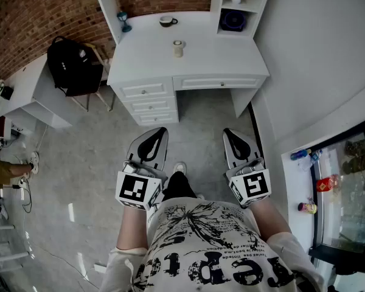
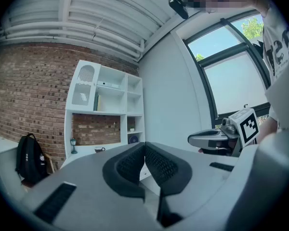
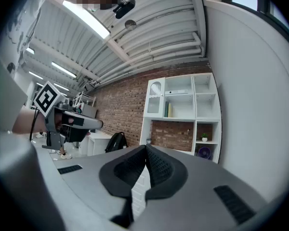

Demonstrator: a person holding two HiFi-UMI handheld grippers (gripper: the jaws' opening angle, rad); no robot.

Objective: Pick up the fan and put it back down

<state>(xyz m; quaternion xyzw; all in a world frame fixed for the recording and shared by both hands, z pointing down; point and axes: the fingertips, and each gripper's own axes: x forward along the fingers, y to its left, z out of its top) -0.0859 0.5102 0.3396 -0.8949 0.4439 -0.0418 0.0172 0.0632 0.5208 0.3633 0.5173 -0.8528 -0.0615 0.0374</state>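
At the far left a black backpack (image 1: 70, 66) sat on a chair beside the white desk (image 1: 188, 66). The left gripper (image 1: 154, 134) was held level over the floor, well apart from the desk. Its own view showed the left gripper (image 2: 144, 146) with its ribbed pads pressed together and nothing between them. A small cup (image 1: 178, 48) stood alone near the middle of the desktop.

The right gripper (image 1: 232, 134) hung level beside the left. In its own view the right gripper (image 3: 145, 148) was closed too, and empty.

The round bluish thing in the desk's lower right cubby (image 1: 250, 18) was most likely the fan (image 1: 234, 20); it also showed in the right gripper view (image 3: 203, 152). Nothing had touched it yet.

From here the main risk seemed to be the cubby itself. Its walls sat close around the fan, so jaws opened late or too wide could strike the sides or push the fan deeper in. A grip on its round housing might slip. A reach across the desktop could also tip the cup.
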